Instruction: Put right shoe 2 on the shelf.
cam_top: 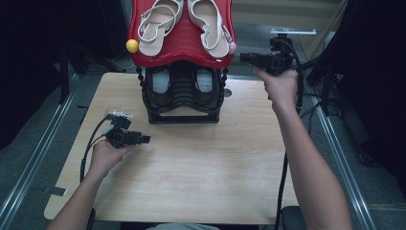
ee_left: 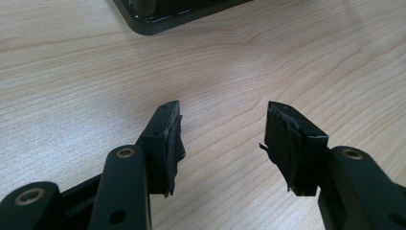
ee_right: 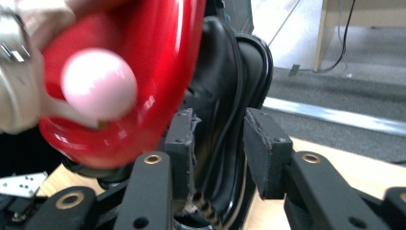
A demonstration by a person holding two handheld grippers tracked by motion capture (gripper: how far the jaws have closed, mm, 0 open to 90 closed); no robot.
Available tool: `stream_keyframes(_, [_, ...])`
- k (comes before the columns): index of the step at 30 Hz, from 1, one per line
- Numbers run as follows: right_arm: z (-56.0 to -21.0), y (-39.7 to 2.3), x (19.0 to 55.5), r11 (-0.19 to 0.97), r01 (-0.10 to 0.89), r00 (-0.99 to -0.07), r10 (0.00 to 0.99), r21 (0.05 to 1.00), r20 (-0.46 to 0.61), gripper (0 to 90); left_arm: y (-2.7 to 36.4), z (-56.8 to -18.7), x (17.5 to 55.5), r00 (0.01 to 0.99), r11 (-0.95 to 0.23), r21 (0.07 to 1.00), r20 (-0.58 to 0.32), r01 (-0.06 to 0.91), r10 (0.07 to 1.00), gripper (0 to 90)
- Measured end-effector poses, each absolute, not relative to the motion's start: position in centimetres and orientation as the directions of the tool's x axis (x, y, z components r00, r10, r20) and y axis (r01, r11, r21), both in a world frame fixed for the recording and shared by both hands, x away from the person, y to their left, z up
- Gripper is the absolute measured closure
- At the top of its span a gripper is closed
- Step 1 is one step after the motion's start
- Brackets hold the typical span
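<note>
Wood-grain table [cam_top: 191, 182] carries a black rack [cam_top: 183, 103]; grey floor [cam_top: 28, 158] surrounds.

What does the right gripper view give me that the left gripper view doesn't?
Right gripper view: the rack's red top tier, a pink ball on its edge, and the black lower tier between the right gripper's parted jaws, untouched by the pads. Left gripper view: the open left gripper over bare wooden table, nothing between its jaws, with one black rack corner. Both share the black rack and the tabletop.
</note>
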State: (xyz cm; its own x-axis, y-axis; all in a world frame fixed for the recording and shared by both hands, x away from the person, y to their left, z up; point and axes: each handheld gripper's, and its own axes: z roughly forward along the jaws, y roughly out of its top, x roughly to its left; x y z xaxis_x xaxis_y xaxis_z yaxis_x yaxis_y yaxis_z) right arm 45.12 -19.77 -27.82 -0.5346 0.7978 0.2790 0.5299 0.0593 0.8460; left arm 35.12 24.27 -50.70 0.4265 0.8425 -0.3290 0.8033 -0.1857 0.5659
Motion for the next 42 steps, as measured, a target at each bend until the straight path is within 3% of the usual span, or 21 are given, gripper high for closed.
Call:
stream_keyframes(11, [-30.4, -20.4, 44.5, 0.043, 0.534, -0.533, 0.792, 0.844, 0.297, 47.4, 24.2, -50.8, 35.1, 0.428, -0.188, 0.565, -0.327, 0.803, 0.843, 47.6])
stream_keyframes(42, [-39.7, -21.5, 42.5, 0.06, 0.613, -0.509, 0.793, 0.788, 0.335, 49.5, 24.3, -50.8, 35.1, 0.435, -0.199, 0.564, -0.321, 0.802, 0.842, 47.2])
